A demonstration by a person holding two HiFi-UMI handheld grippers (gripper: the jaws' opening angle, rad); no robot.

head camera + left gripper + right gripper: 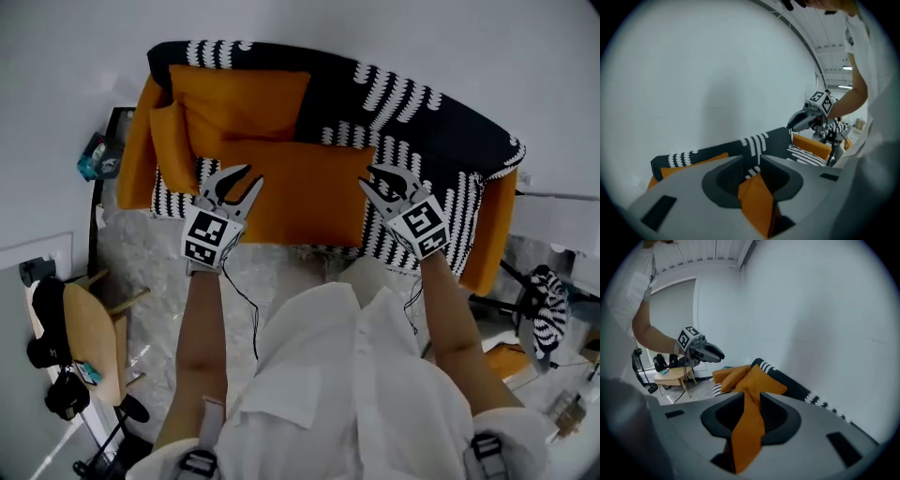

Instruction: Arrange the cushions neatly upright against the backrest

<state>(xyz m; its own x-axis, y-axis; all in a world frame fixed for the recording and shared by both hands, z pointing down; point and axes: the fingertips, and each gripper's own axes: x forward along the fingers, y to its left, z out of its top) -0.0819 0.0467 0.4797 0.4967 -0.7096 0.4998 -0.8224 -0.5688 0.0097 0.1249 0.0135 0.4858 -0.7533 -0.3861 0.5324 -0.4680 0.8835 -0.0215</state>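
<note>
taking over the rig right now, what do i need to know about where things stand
Grippers: left gripper has its jaws apart with the big orange cushion's edge between them; grip looks loose. The right gripper is the same at the opposite edge.
Big cushion sits centred before the backrest; whether it leans on it is unclear.
Done: second cushion upright against the backrest; small cushion leans by the armrest.
Left: confirm the big one stands upright, let go fully, tidy the small one.

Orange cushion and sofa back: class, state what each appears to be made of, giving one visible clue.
Orange cushion: seemingly soft woven fabric, matte; its corner bunches into folds in the right gripper view. Sofa back: probably upholstery cloth, matte black with white printed or woven marks, no shine.
</note>
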